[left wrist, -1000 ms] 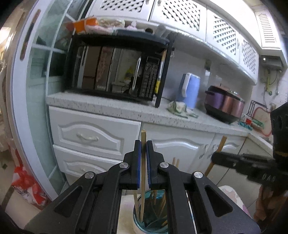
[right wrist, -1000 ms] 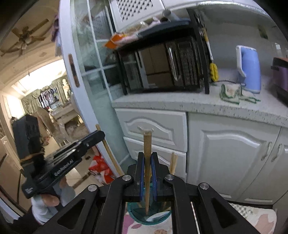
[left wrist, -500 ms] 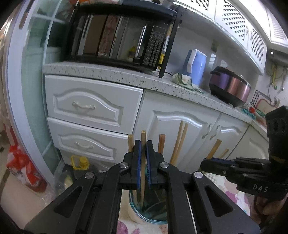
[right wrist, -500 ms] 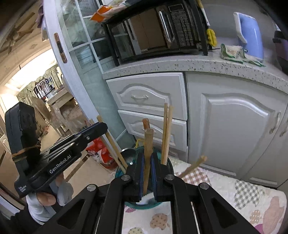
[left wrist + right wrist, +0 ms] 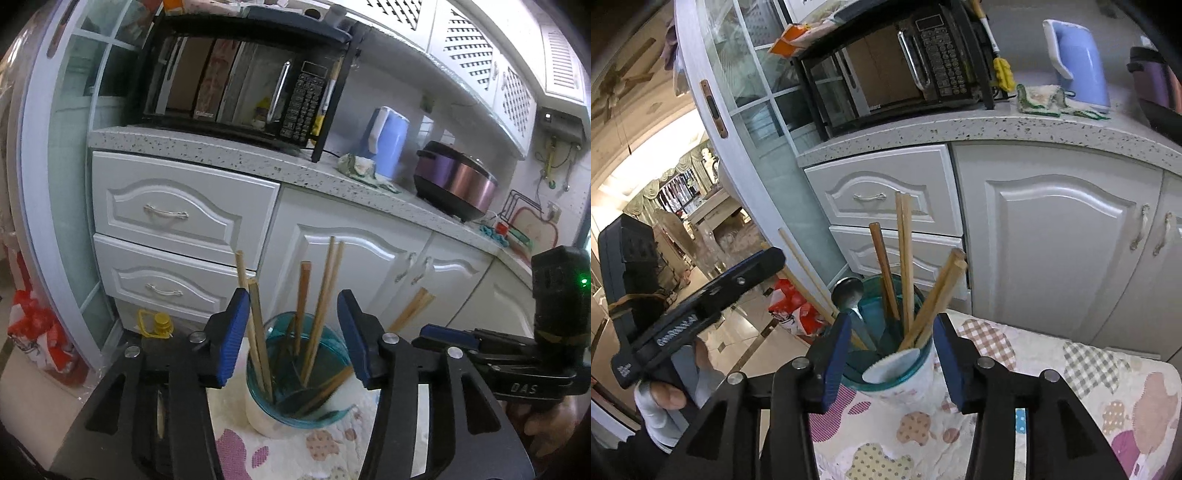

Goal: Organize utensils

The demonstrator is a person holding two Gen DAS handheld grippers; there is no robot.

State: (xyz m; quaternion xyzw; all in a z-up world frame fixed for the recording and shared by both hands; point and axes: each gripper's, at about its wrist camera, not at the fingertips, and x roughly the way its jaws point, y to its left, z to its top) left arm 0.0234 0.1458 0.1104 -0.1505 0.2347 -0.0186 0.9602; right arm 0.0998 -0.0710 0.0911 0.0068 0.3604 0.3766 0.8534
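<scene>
A white cup with a teal rim (image 5: 334,352) stands on a patterned cloth; it also shows in the right wrist view (image 5: 912,367). Several wooden chopsticks (image 5: 321,310) stand in it, with a metal spoon (image 5: 847,291) and a teal utensil. My left gripper (image 5: 293,334) is open, its jaws either side of the cup, one chopstick (image 5: 258,332) beside the left pad. My right gripper (image 5: 892,360) is open around the cup; leaning chopsticks (image 5: 942,291) rest loose between its jaws. Each gripper shows in the other's view.
White cabinets (image 5: 1052,236) and drawers (image 5: 177,210) stand behind the table under a speckled counter with a microwave (image 5: 243,77), a blue kettle (image 5: 388,140) and a purple cooker (image 5: 454,181). A glass door (image 5: 738,110) is at left. A yellow-capped bottle (image 5: 159,323) sits on the floor.
Both grippers have opened and let go of their chopsticks, which now stand loose in the cup. Both grippers have come lower and closer around the cup.
</scene>
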